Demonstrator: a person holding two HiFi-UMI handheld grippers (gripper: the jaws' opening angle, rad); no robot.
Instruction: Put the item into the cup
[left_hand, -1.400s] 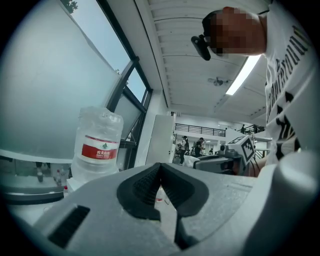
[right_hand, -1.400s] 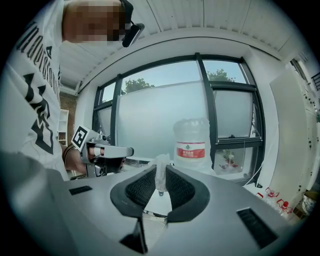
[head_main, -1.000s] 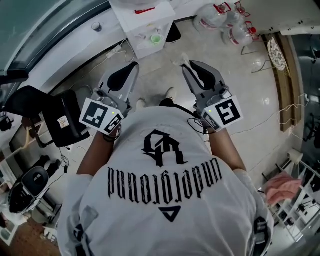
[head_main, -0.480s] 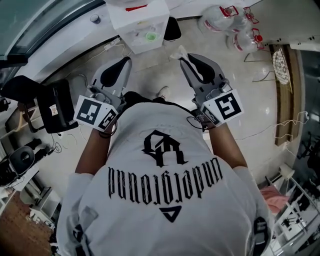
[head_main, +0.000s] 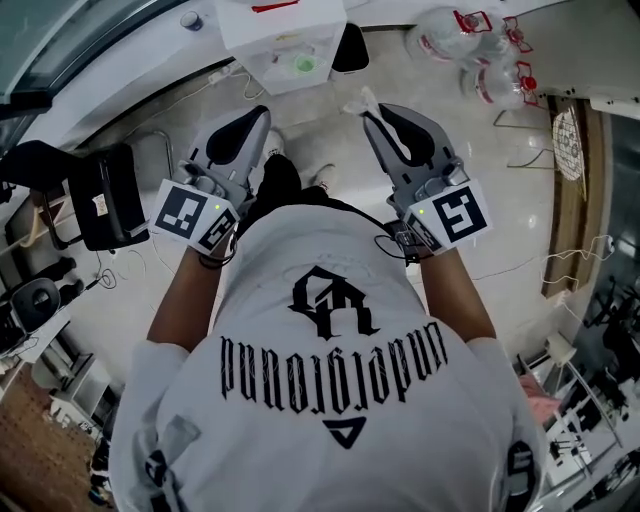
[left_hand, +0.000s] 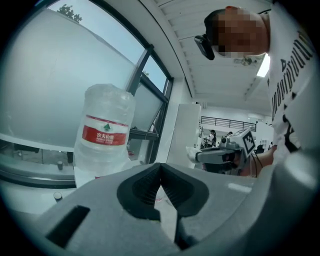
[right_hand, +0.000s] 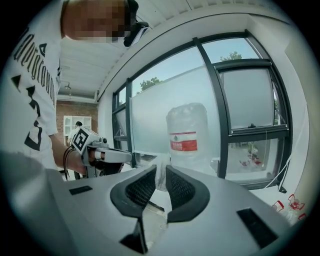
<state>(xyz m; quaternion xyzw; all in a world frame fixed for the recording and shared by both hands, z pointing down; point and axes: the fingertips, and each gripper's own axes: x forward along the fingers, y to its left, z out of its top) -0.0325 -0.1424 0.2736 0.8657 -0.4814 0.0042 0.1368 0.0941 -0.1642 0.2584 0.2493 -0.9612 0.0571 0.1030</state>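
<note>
The item (right_hand: 161, 171) is white, the clear bottle (left_hand: 105, 131) red-labelled, the white shirt (head_main: 330, 410) black-lettered.

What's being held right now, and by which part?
The right gripper pinches a white crumpled scrap by one end; the rest pokes out beyond the tips. The left gripper is shut, empty.

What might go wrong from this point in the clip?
The right gripper pinches the white item with part of it sticking out past the jaws, so it may slip loose. The green cup on the white table looks small, so a limp item might miss it or catch its rim.
</note>
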